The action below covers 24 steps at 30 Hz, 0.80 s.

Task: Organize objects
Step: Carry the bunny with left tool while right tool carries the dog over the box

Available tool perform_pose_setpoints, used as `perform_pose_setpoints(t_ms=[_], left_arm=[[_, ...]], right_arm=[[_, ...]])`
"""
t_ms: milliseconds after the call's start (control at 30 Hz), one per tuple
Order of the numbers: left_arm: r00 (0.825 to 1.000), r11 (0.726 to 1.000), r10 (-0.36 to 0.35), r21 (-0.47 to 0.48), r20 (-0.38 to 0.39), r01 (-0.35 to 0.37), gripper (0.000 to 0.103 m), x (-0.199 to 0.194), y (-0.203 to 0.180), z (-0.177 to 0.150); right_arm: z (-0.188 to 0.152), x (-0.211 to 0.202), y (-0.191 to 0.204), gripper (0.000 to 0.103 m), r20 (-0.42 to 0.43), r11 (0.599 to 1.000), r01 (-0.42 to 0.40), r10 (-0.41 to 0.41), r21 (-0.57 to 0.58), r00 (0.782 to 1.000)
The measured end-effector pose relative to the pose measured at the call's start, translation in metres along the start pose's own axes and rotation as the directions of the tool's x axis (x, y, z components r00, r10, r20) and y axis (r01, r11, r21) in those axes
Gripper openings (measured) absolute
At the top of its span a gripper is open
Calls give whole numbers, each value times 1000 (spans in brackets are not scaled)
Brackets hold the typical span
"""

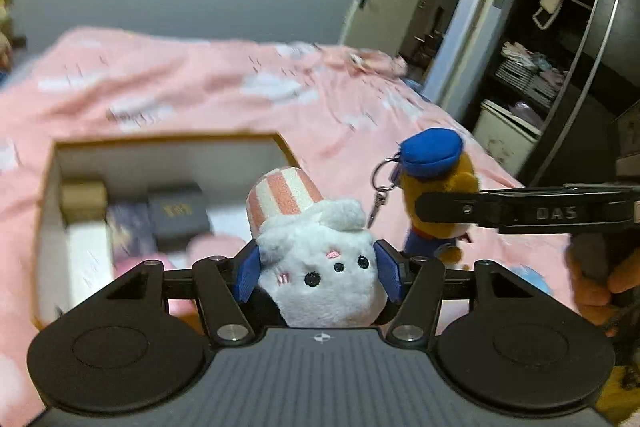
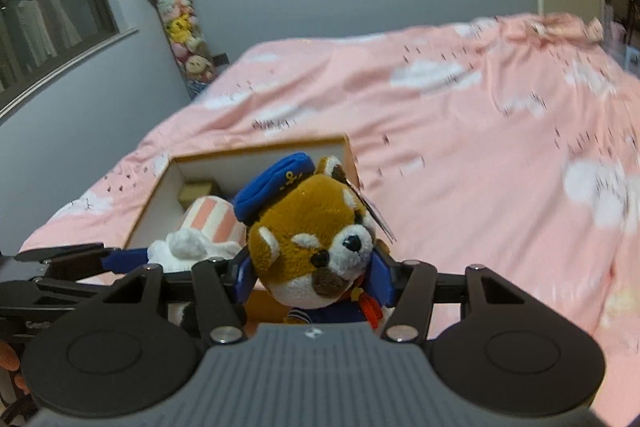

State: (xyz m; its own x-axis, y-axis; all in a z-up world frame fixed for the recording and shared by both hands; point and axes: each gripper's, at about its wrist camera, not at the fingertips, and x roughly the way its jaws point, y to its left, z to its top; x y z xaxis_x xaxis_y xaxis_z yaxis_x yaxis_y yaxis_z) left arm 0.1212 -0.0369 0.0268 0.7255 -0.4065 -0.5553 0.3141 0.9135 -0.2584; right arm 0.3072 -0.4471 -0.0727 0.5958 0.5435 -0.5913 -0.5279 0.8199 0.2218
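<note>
Left wrist view, lowest and nearest: the left gripper (image 1: pixel 318 273) is closed narrowly on a white plush animal with a pink-and-white striped top hat (image 1: pixel 320 267), its blue finger pads (image 1: pixel 249 273) pressing the toy's cheeks from both sides. The plush fills the centre bottom of the frame, so its body below the face is hidden behind the gripper housing. Just beyond and to the left lies an open white cardboard box with a tan rim (image 1: pixel 168 141), resting on the pink duvet with white cloud print (image 1: pixel 200 79); its contents are blurred, though a dark box, a small tan box and something pink can be made out. At centre right the right gripper (image 1: pixel 440 205) enters side-on, clamped across a brown plush dog in a blue sailor cap (image 1: pixel 436 179); a metal keyring hangs at the cap's left. A hand shows at the right edge, partly cut off.

Right wrist view: the right gripper (image 2: pixel 314 277) holds the brown plush dog (image 2: pixel 316 231) by the head between blue pads, jaws narrow. The left gripper (image 2: pixel 120 261) reaches in from the lower left with the white plush (image 2: pixel 204 231), above the box's (image 2: pixel 264 147) near part. Farther off, upper left, a tall clear tube of stuffed toys (image 2: pixel 182 23) stands against the grey wall.
</note>
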Motion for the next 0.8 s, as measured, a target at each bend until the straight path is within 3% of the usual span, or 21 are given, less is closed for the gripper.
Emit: perform_pose_setpoints(t_ms=[200,367,500,800], left_arm=[[996,994,87,59,25,-89,68,20,13,18],[990,984,138,108,39,-141,68,42,18,26],[990,982,136,130,25,-138,68,55,28,30],[993,963,116,248,-39,-103,69,99,37,33]], right_arm=[[29,24,11,58,34,999,-24,25,-28,999],[43,56,9,58,18,999,-39,38,16,999],[50,82,5,58,-28,994,-73,75,83,997],[50,112,-10,58,-58,987,-53,62,150,996]])
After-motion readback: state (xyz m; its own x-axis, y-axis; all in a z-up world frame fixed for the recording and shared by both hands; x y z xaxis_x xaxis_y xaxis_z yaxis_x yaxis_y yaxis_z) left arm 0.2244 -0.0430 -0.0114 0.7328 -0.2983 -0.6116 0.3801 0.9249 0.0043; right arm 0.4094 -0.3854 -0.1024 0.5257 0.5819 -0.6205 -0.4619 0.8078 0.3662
